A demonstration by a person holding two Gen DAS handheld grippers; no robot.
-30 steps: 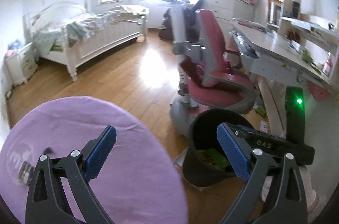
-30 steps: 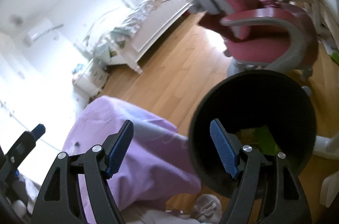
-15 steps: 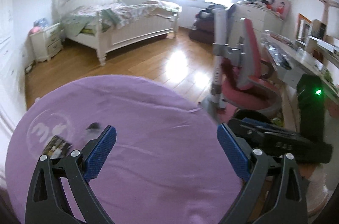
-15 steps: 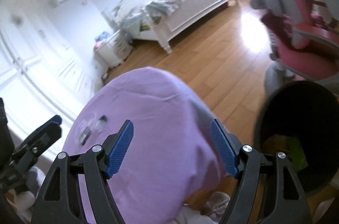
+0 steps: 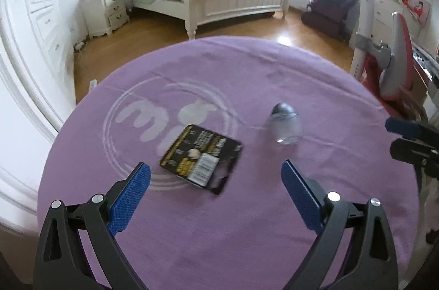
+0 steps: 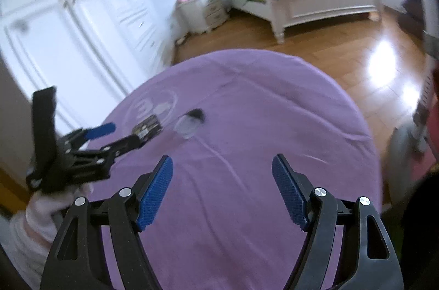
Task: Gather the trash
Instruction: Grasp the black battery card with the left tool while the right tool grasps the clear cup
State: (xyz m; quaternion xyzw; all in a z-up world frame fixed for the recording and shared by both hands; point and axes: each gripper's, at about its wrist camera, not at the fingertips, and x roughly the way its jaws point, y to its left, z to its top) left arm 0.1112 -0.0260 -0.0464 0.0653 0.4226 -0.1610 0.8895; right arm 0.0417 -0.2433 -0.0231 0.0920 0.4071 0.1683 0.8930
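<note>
Both pieces of trash, the black card packet [image 5: 201, 158] and clear plastic capsule [image 5: 285, 126], lie uncollected on the purple desk [image 5: 247, 235]; left tool [image 5: 215, 188] and right tool [image 6: 222, 189] hover open and empty; picking remains.

Black wrapper [image 5: 201, 158] flat on cloth; clear bottle [image 5: 285, 123] beside.

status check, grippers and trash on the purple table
Left gripper open, empty, nearest the black card. Right gripper open, empty, over bare cloth. Clear bottle lying beside the card. Nothing in the way.
</note>
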